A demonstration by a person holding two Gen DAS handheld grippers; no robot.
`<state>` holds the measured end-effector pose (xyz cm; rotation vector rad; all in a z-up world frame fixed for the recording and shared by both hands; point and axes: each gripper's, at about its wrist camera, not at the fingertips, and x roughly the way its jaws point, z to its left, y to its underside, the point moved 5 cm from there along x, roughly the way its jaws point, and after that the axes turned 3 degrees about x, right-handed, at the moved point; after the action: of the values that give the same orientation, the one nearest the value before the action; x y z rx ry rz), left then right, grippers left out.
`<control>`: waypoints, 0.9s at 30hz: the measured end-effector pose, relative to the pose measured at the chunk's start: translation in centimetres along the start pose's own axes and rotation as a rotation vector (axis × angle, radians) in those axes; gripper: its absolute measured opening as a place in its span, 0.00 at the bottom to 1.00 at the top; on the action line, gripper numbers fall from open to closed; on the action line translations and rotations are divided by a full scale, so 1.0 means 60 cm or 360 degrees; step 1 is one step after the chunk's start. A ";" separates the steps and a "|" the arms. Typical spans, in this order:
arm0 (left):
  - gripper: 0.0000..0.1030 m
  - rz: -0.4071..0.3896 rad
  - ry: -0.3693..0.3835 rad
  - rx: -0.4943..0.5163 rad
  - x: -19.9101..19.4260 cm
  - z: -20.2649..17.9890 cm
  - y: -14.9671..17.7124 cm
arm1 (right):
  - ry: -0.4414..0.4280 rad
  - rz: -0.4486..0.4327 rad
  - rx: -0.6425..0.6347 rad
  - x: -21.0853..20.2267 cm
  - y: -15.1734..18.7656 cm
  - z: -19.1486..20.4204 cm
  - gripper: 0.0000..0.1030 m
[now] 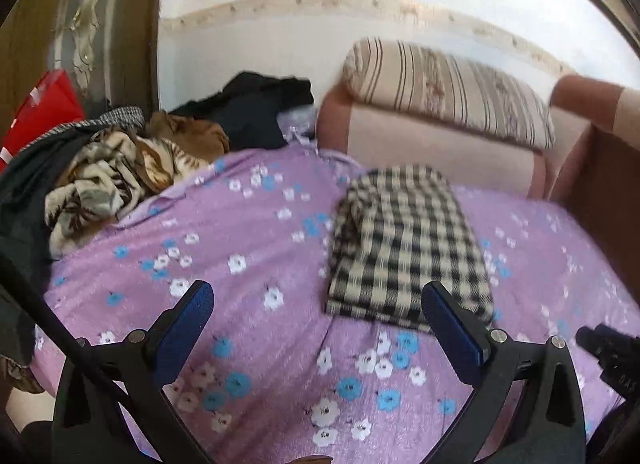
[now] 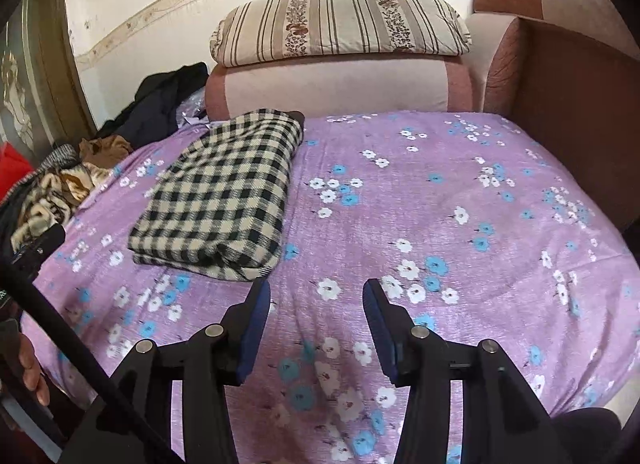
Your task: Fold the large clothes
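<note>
Your checked garment (image 2: 224, 192) lies folded flat on the bed (image 2: 440, 204), apparently finished, so both the left hand-held gripper (image 1: 316, 300) and right hand-held gripper (image 2: 316, 296) hover empty, jaws apart (unfolded pile (image 1: 100, 180) waits at the bed's left side).

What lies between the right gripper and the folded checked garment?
Only bare flowered sheet separates the open right gripper from the checked garment, as the right wrist view shows.
</note>
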<state>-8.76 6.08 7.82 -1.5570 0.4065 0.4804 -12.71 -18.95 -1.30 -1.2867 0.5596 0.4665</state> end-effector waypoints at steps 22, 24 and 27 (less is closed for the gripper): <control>1.00 0.0124 -0.0077 0.0115 0.041 -0.017 0.027 | 0.0011 0.0116 -0.0017 0.052 0.024 0.016 0.53; 1.00 0.0132 -0.0080 0.0118 0.043 -0.016 0.029 | 0.0010 0.0121 -0.0024 0.054 0.025 0.019 0.53; 1.00 0.0142 -0.0092 0.0129 0.046 -0.016 0.031 | 0.0013 0.0131 -0.0028 0.057 0.028 0.024 0.55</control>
<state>-7.38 5.13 4.80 -1.4478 0.4470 0.5702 -10.90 -17.09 -4.47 -1.2864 0.6181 0.5357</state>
